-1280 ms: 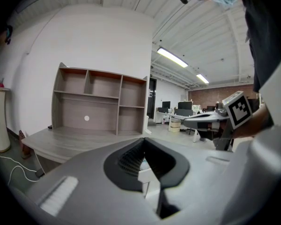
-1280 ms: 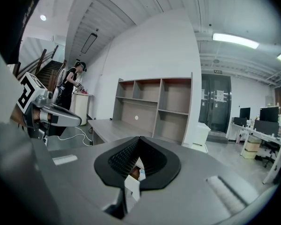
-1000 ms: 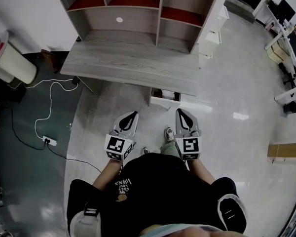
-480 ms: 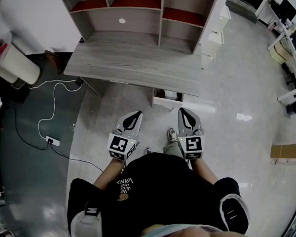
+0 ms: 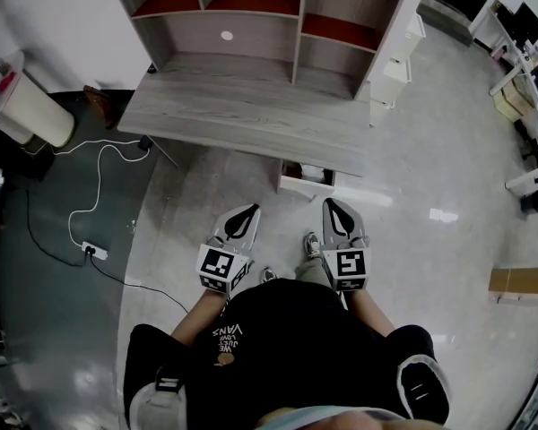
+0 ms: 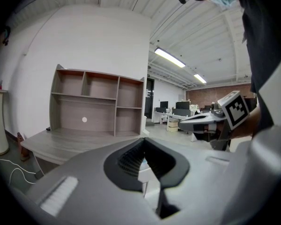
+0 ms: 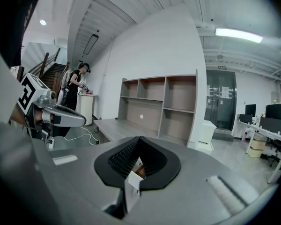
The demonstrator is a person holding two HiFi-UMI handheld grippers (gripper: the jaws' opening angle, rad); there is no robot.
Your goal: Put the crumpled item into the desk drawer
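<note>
A grey wooden desk (image 5: pixel 242 115) with a shelf unit on it stands ahead of me. Under its right end a small white drawer (image 5: pixel 305 183) is pulled open. Inside it I see a brown bottom and a pale shape, too small to tell what it is. No crumpled item shows clearly in any view. My left gripper (image 5: pixel 248 210) and right gripper (image 5: pixel 331 202) hover side by side above the floor, short of the drawer, both shut with nothing between the jaws. The left gripper (image 6: pixel 144 140) and right gripper (image 7: pixel 139 138) both point at the desk.
A white bin (image 5: pixel 22 106) stands left of the desk, with a cable and power strip (image 5: pixel 90 251) on the dark floor there. A white cabinet (image 5: pixel 396 56) adjoins the desk's right side. Another person (image 7: pixel 77 86) stands far left by the stairs. My shoe (image 5: pixel 310 243) is below the grippers.
The desk and floor have shifted slightly in the head view. Both grippers stay shut and in nearly the same spot in front of my body.
</note>
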